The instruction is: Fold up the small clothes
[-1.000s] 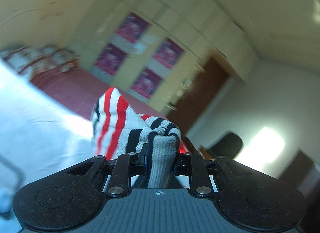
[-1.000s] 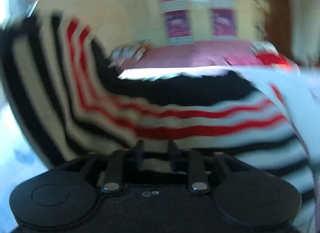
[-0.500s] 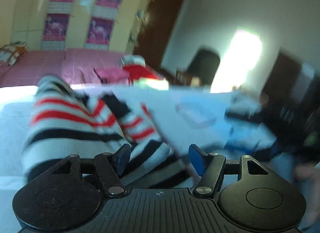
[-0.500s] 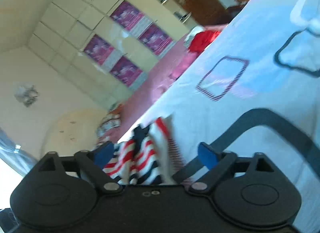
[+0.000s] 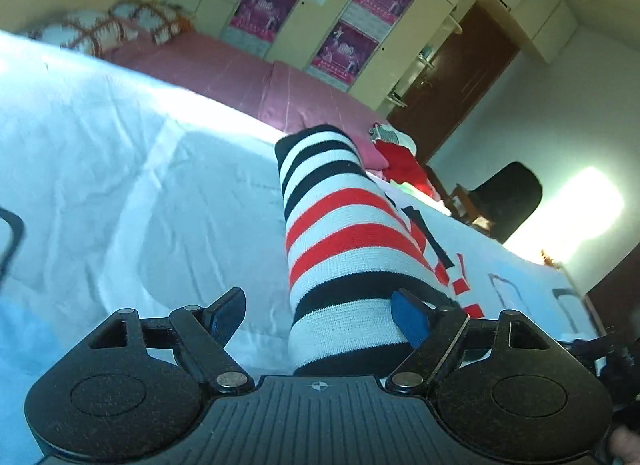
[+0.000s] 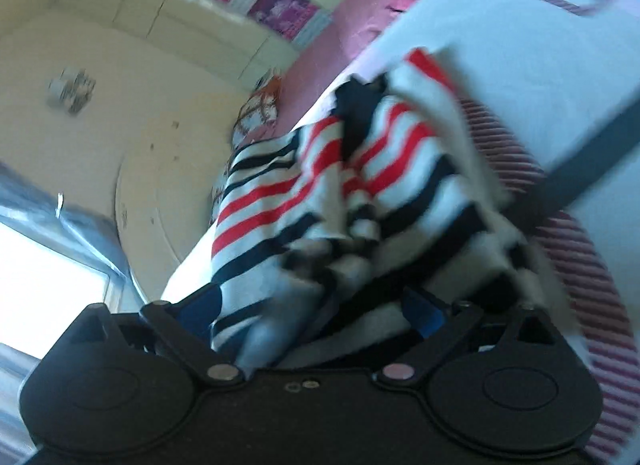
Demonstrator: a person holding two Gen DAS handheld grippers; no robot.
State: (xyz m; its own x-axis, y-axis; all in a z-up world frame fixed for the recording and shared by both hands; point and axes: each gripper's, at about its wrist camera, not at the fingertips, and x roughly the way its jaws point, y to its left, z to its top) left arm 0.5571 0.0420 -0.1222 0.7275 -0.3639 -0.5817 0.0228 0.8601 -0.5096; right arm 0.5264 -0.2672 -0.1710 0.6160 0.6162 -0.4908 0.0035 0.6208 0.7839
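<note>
A small knit garment with black, white and red stripes (image 5: 340, 249) lies on the pale blue sheet (image 5: 120, 185), folded into a long band that runs away from me. My left gripper (image 5: 320, 317) is open, its jaws wide apart with the near end of the band lying between them, against the right pad. In the right wrist view the same garment (image 6: 328, 201) lies rumpled. My right gripper (image 6: 316, 313) is open with the cloth's near edge between its jaws.
A pink bed (image 5: 248, 81) with patterned pillows (image 5: 100, 29) lies beyond the sheet. A red cloth pile (image 5: 404, 165) sits at the far right edge. Cupboards with posters (image 5: 352, 45), a brown door and a dark chair (image 5: 508, 197) stand behind.
One second ago both grippers were shut on the striped garment and held it up. They have since opened and dropped to the sheet, where the garment now lies.
</note>
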